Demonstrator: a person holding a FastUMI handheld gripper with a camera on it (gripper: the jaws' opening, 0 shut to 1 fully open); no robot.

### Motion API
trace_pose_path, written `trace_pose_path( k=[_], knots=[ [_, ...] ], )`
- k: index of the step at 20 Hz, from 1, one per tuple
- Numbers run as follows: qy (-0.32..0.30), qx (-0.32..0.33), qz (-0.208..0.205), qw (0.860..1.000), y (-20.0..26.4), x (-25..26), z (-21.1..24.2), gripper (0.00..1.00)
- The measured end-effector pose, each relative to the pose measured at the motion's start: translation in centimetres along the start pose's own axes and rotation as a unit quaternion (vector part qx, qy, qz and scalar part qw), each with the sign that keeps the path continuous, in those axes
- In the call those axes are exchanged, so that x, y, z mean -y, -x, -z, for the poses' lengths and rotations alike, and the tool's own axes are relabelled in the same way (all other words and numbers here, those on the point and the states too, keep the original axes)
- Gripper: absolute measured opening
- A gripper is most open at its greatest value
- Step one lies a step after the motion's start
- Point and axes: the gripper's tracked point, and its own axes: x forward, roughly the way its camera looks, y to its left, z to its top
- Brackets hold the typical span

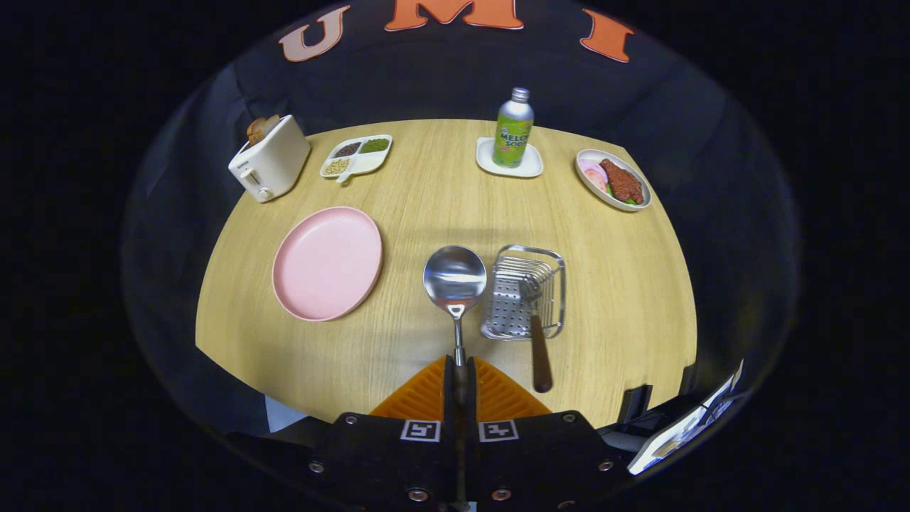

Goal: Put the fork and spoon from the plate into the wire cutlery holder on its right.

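Orange ribbed fingers (426, 395) of the tool (460, 387) are pressed together on the thin metal handle of the spoon (455, 279), pinching it between them. The spoon points straight ahead of the fingers, with its shiny round bowl face up, just left of the wire cutlery holder (525, 291). From this angle the spoon looks lifted above the desk (625, 299), though how high is hard to judge.

The holder is a small metal basket with a perforated floor and wire sides, standing on the desk just ahead and to the right of the fingers. The fork (537, 323) already lies in it: the metal tines rest inside the basket, and the dark brown wooden handle sticks out over the near rim, back toward the tool.

The pink plate (328, 262) sits to the left of the spoon and the holder, a little apart from both, with nothing on it.

Farther back on the round wooden desk stand a cream toaster (270, 158) with bread in its slot, a white divided dish (355, 156) with small portions of grains or beans, a green bottle (513, 129) standing upright on a small white tray (509, 161), and an oval plate (613, 180) carrying meat and sliced food. All of these are well beyond the holder, near the far edge of the desk.
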Motion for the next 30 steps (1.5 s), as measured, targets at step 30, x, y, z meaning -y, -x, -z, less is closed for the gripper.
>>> trace_pose_path(
  k=[30],
  knots=[
    [-0.026, 0.06, 0.012, 0.998, -2.0, 5.1, -8.3, 0.22]
  ],
)
